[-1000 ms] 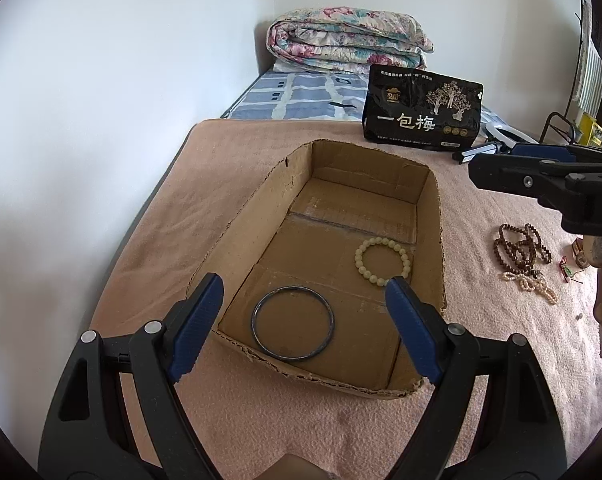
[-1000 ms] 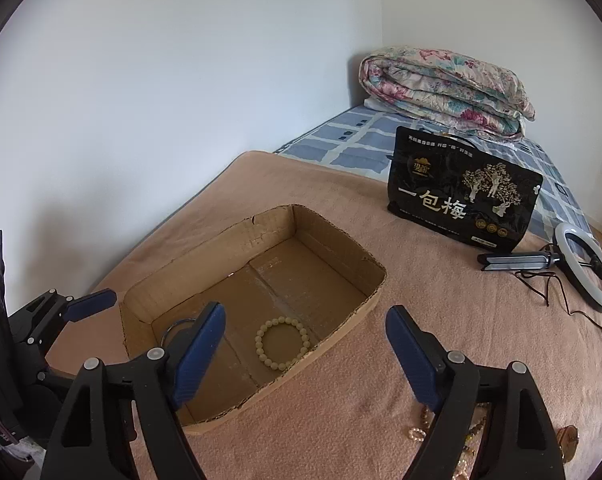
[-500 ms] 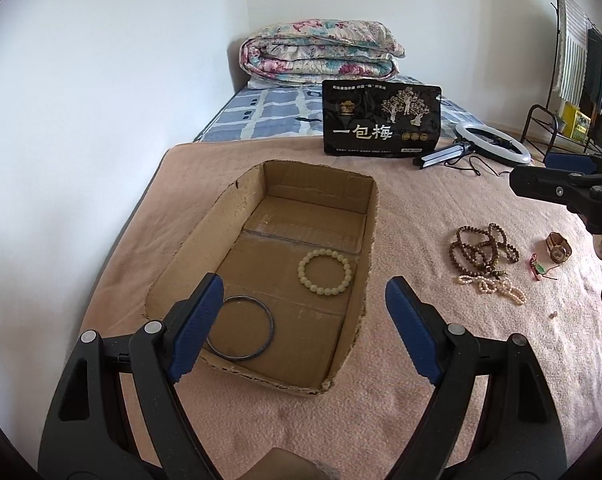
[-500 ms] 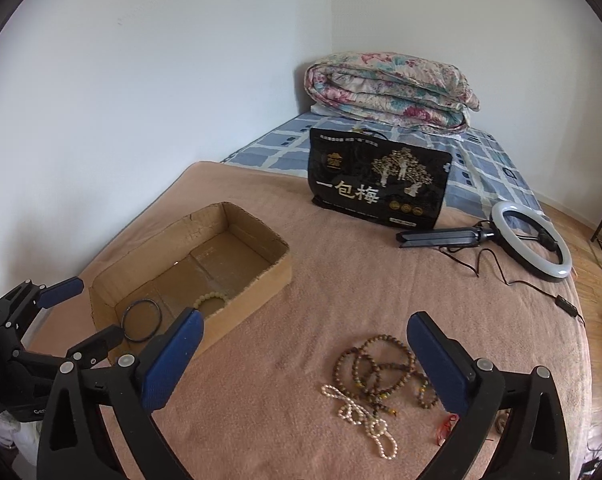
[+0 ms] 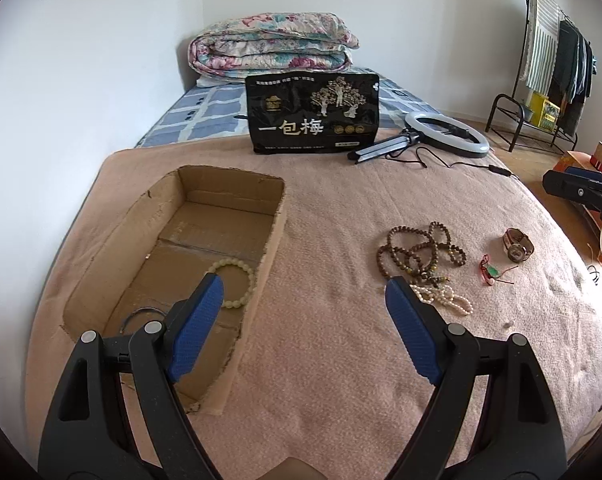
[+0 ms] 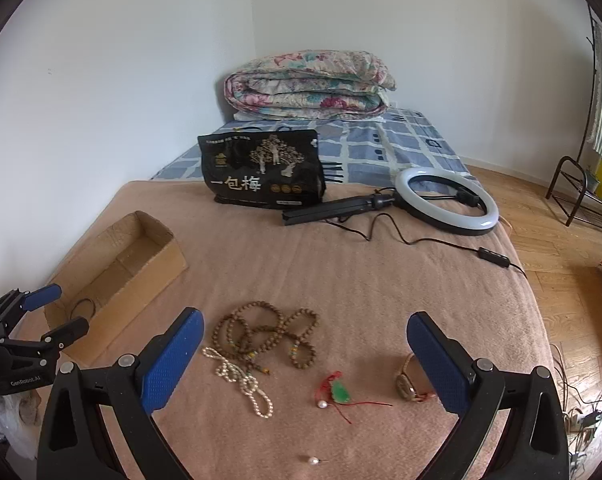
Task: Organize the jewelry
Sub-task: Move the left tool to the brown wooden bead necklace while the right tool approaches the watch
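- Both of my grippers are swinging right, away from the cardboard box point(image 5: 225, 216) and over the loose jewelry; my right gripper point(image 6: 305, 354), narrower a second ago, is now standing spread wide with nothing between its pads.
- My left gripper point(image 5: 303, 306) is hanging released too, empty, just right of the box's near corner.
- Nearest me, a loose pearl point(image 6: 313, 460) and a green pendant on red cord point(image 6: 341, 392) are lying on the pink blanket point(image 6: 341, 272); both look light and likely to skid, so I am judging the cord the better hold.
- A watch point(image 6: 406, 384) is sitting beside my right pad: stiff, best pinched across its band.
- Left of these, a pearl strand point(image 6: 241, 380) is touching the tangled wooden bead strands point(image 6: 261, 336): limp, probably dragging each other if lifted.
- Inside the box, a pale bead bracelet point(image 5: 237, 280) and a dark bangle point(image 5: 141, 314) are already resting.
- Farther off, a black bag point(image 6: 263, 170) and a ring light point(image 6: 447, 200) are lying.
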A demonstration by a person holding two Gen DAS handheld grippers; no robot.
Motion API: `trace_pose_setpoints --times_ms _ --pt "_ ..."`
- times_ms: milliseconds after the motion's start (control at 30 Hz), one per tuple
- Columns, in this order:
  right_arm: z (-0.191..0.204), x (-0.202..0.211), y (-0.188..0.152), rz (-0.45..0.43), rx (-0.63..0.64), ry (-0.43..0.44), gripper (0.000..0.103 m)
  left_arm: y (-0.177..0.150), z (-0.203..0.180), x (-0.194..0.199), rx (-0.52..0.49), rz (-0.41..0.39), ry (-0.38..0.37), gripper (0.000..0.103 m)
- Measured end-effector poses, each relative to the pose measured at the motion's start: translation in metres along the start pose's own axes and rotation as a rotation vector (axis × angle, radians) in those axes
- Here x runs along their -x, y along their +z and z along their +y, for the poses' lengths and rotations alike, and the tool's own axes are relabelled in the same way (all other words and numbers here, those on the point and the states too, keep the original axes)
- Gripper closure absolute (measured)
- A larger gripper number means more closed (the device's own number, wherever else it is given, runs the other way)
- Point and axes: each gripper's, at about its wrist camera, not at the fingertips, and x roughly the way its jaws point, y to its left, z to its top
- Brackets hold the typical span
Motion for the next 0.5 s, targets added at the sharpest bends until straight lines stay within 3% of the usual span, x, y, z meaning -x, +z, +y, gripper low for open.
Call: trace_pose_setpoints --times_ms 200,500 --pt "-0.038 0.003 -0.012 0.025 -0.001 -0.05 0.003 0.007 -0.023 -0.023 0.001 0.062 -0.081 0.018" --pt "-0.086 -0.02 -0.03 0.138 -0.043 -0.038 0.018 0.017 -0.06 -0.062 -0.018 0.143 -0.15 0.018"
